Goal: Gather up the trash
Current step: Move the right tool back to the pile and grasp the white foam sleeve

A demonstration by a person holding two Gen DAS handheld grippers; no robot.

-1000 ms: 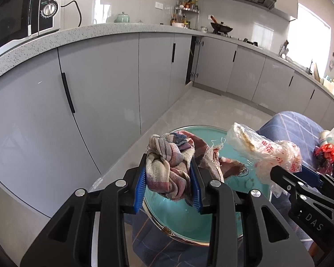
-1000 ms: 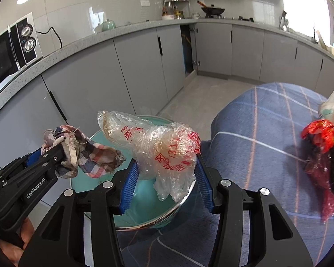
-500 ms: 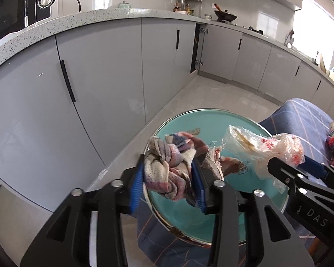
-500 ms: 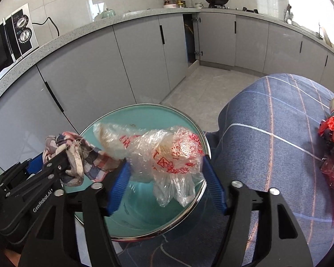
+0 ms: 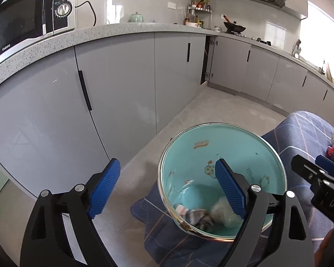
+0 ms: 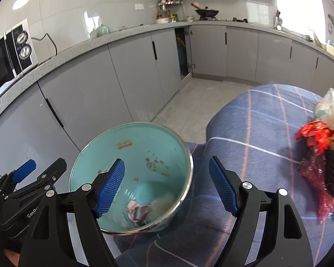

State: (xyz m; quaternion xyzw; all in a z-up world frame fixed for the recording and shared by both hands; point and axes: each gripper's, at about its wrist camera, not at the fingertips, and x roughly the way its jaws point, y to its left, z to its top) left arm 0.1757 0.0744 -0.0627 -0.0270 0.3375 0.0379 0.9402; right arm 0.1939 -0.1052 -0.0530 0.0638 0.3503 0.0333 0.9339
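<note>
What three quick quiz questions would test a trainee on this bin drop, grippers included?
1. True or false: the left gripper holds the checked rag.
2. What lies beside the rag at the bottom of the teal bin?
A) a spoon B) a clear plastic bag C) a bottle
3. Where does trash wait for collection?

Key:
1. False. Its jaws have just been opening, as have those of the right gripper; nothing is between either pair, and the rag lies in the bin.
2. B, the clear plastic bag.
3. The red and white wrapper pile on the blue checked cloth, right of the bin.
</note>
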